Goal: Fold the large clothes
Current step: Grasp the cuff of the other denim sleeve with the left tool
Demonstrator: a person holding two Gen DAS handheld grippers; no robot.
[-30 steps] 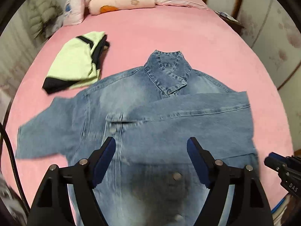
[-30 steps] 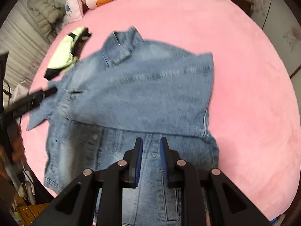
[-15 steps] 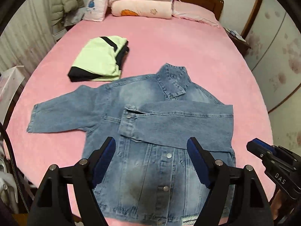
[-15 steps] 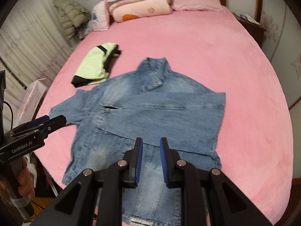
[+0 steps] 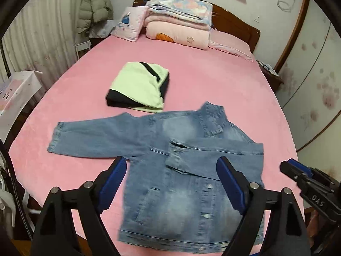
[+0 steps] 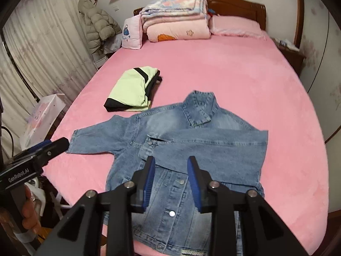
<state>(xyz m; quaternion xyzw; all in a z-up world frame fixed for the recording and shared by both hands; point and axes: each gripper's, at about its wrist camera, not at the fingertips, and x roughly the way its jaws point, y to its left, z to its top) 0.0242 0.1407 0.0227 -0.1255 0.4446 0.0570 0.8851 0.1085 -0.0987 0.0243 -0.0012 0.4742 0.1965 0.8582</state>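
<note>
While both tools hang above the near edge of the bed, the left gripper (image 5: 170, 183) has its blue pads spread wide with nothing between them, and the right gripper (image 6: 170, 183) shows its jaws parted more narrowly, also holding nothing. Just beyond them the denim jacket (image 5: 183, 170) lies front-up on the pink bedspread (image 5: 223, 81), hem toward the near edge; one sleeve is folded across the chest, the other stretches flat toward 9 o'clock. At about 11 o'clock from the collar, close to the shoulder, sits a folded green-and-black garment (image 5: 138, 87). Farther off at 12 o'clock, folded blankets (image 5: 179, 23) are stacked against the wooden headboard (image 5: 234, 21), with a padded coat (image 5: 93, 8) hanging at 10 o'clock.
</note>
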